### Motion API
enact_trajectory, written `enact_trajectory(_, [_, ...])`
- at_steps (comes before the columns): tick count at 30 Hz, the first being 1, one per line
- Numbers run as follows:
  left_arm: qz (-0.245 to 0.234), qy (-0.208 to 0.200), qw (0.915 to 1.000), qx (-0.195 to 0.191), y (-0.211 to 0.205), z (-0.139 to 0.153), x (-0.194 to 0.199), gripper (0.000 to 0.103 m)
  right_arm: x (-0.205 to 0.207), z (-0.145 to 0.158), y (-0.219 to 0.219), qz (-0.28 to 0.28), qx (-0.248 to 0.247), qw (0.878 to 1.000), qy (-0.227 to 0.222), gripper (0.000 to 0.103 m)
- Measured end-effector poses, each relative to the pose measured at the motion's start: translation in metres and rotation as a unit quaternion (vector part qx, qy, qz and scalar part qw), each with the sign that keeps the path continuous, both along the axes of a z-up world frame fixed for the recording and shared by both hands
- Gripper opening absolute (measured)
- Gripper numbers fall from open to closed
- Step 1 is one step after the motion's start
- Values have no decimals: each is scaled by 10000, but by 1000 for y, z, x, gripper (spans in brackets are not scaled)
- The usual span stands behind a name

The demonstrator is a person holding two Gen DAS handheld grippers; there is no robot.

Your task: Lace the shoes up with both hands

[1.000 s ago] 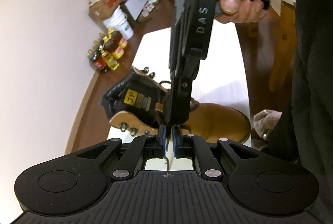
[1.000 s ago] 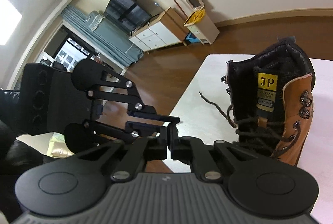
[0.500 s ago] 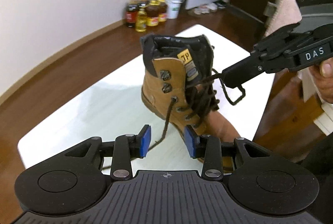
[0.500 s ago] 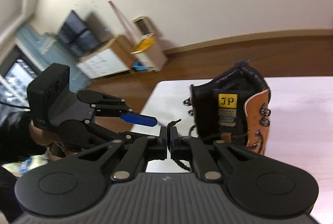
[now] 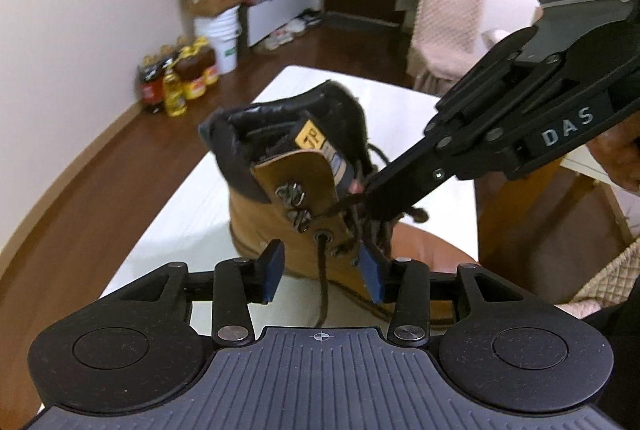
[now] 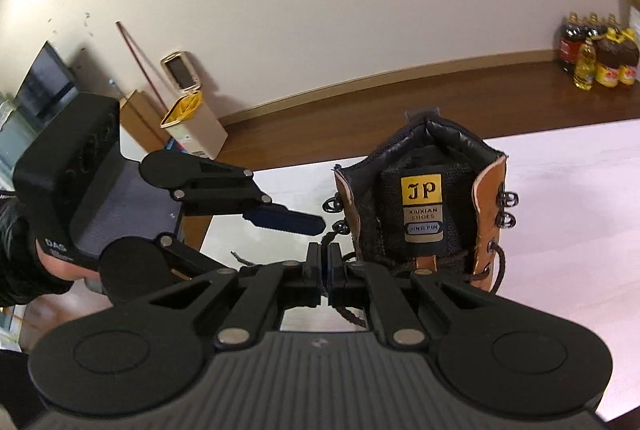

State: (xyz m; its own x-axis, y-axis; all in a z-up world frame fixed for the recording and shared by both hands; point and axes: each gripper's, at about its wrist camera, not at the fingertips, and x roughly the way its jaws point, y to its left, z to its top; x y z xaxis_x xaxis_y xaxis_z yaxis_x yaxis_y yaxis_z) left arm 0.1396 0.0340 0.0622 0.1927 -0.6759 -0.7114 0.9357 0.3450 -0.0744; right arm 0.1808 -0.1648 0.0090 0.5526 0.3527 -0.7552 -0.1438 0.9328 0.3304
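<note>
A tan boot [image 5: 276, 226] with a black collar and a yellow tongue label stands on the white table [image 5: 192, 206]. My left gripper [image 5: 322, 274] is low beside its eyelet flap, and its jaws are opening. A dark lace end [image 5: 322, 290] hangs from an eyelet between the blue pads, touching neither. My right gripper [image 5: 360, 196] reaches in from the right, shut on another stretch of the lace. In the right wrist view, the right gripper [image 6: 324, 262] pinches the dark lace [image 6: 331, 237] just left of the boot [image 6: 424, 210]. One blue pad [image 6: 284, 220] of the left gripper shows beside it.
Bottles [image 5: 176, 82], a white bucket [image 5: 222, 38] and a cardboard box stand on the wooden floor by the wall. A chair with a pink cover [image 5: 444, 26] is beyond the table's far end. A small bin [image 6: 192, 126] stands by the other wall. A hand [image 5: 616, 158] grips the right tool.
My left gripper has opened from nearly shut and swung round to the boot's eyelet side. The right gripper stayed shut on the lace and turned toward the boot's tongue.
</note>
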Motion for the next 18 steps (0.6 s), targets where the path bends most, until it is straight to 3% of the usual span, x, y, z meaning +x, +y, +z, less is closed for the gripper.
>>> enact_trajectory(8, [-476,-183,9986,-145,-5,-6,-4,46,1,0,7,-82,-71,9999,53,4])
enact_trajectory(12, [-386,-156,9991,-63,-8,-13,1,48,-1,1,6,-149,-153,9997,110,4])
enact_trajectory(18, [-344,58,9991,-237,-9,-17,10,49,-8,2,2,-207,-196,9995,162,4])
